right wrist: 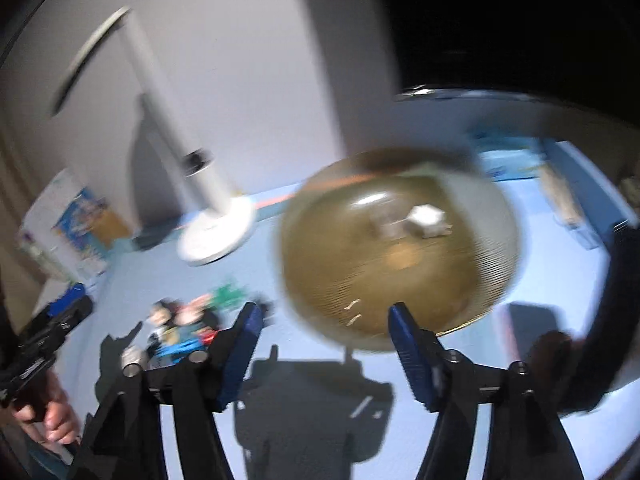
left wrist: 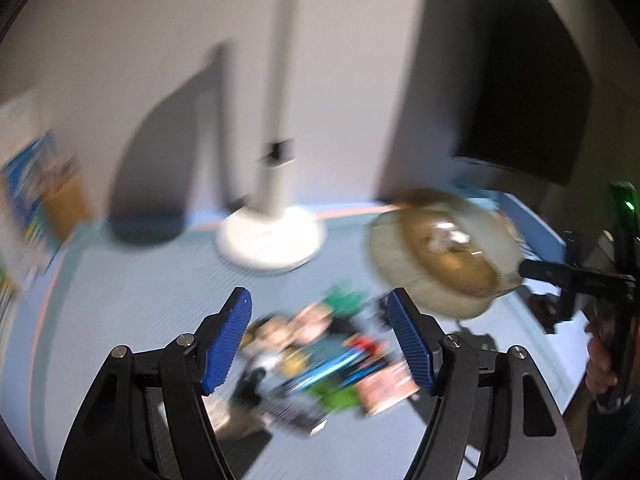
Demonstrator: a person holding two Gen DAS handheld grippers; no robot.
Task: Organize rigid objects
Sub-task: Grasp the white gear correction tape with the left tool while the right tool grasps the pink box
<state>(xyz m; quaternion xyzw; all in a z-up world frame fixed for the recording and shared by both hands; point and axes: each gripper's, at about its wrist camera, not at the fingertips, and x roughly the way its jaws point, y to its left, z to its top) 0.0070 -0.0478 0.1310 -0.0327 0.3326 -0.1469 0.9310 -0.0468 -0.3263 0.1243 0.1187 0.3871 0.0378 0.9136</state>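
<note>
Brown ribbed bowl [right wrist: 400, 256] above blue mat [right wrist: 160, 280], blurred

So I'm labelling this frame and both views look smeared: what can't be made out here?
- Pile of small objects, left wrist view: motion blur; individual items unreadable.
- Same pile, right wrist view: partly hidden behind the right gripper.
- Round brown bowl, both views: blurred; the white bits inside unidentifiable.
- Lamp: head cut off by the top edge.
- Leaning packaging: print illegible.

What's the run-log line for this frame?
left gripper: open, empty, over toy pile | right gripper: open, empty, near brown bowl | bowl: small items inside | frames blurred
</note>
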